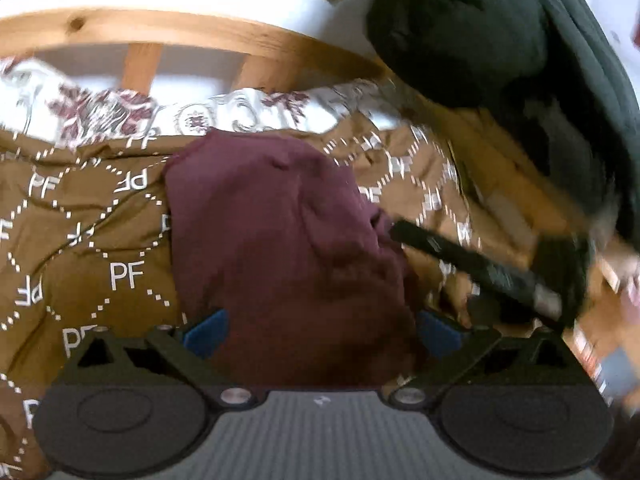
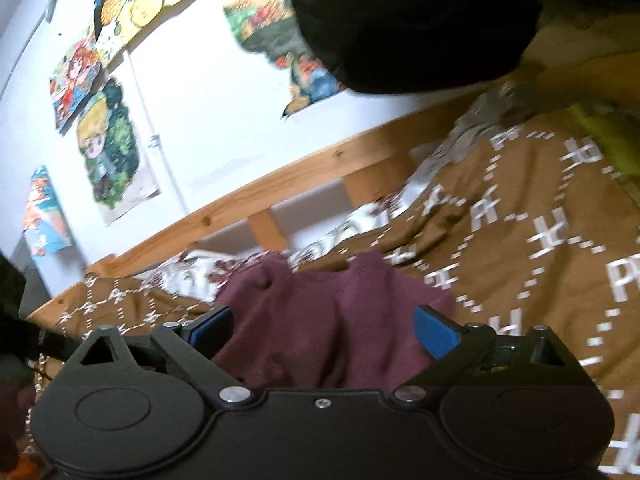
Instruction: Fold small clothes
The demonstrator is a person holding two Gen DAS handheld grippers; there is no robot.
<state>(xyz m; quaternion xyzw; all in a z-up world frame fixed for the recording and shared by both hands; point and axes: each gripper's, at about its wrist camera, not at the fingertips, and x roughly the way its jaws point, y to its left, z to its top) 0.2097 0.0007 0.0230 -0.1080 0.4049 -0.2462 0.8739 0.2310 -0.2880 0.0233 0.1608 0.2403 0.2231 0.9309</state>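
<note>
A maroon garment point(image 1: 280, 240) lies rumpled on a brown bedspread point(image 1: 100, 240) printed with white "PF" letters. My left gripper point(image 1: 323, 334) hovers over the garment's near end with its blue pads point(image 1: 208, 334) wide apart and nothing pinched. A black finger of the other gripper point(image 1: 460, 256) reaches the garment's right edge. In the right wrist view the same maroon garment point(image 2: 320, 320) bunches up between the spread blue pads point(image 2: 436, 332) of my right gripper point(image 2: 324, 330). The jaws stand open and the cloth sits loose between them.
A wooden bed rail point(image 1: 180, 36) and a white floral sheet point(image 1: 100, 108) border the far side. Dark clothing of a person point(image 1: 500, 40) hangs over the right. Picture posters point(image 2: 108, 140) cover the white wall. A yellow-green item point(image 2: 608, 140) lies on the bedspread point(image 2: 540, 240).
</note>
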